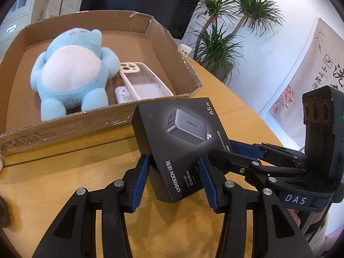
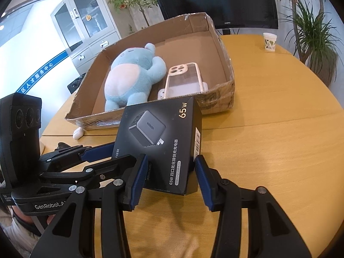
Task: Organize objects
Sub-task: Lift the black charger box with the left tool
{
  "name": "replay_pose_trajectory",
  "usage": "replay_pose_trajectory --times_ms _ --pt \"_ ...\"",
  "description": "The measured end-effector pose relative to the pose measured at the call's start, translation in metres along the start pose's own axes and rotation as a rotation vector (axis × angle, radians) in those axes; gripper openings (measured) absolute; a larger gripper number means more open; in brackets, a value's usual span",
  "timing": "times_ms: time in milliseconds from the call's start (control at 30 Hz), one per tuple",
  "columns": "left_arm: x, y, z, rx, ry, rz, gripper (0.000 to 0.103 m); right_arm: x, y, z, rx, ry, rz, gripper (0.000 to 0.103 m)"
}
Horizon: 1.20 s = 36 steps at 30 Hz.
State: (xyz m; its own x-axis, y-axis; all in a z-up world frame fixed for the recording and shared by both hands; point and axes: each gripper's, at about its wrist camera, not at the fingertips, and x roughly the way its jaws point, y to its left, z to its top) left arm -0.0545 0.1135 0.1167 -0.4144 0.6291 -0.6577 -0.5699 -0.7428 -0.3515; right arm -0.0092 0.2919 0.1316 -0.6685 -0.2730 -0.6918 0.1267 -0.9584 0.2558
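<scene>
Black charger box (65W print), tilted.

From the left wrist we look along our fingers, low over the table, toward the cardboard tray at its far-left side, with the charger box very near the lens. From the right wrist we look from the box's other side at the same tray and table. Both views share the box, the tray and each other's gripper.
</scene>
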Motion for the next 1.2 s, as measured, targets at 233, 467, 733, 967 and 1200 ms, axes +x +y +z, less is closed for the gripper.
replay_pose_trajectory --times_ms 233,467,733,967,1200 --pt "-0.014 -0.005 0.006 0.011 -0.033 -0.001 0.046 -0.012 0.008 0.006 -0.02 -0.031 -0.004 0.043" --pt "-0.025 -0.008 0.014 0.017 -0.058 0.002 0.046 -0.02 0.013 0.012 -0.037 -0.052 -0.001 0.043" --pt "-0.031 -0.009 0.021 0.02 -0.076 0.002 0.046 -0.023 0.017 0.019 -0.05 -0.067 -0.004 0.043" --pt "-0.033 -0.009 0.026 0.024 -0.085 0.003 0.046 -0.024 0.019 0.023 -0.058 -0.074 -0.004 0.043" --pt "-0.036 -0.007 0.033 0.025 -0.101 0.003 0.046 -0.024 0.02 0.028 -0.063 -0.08 -0.002 0.043"
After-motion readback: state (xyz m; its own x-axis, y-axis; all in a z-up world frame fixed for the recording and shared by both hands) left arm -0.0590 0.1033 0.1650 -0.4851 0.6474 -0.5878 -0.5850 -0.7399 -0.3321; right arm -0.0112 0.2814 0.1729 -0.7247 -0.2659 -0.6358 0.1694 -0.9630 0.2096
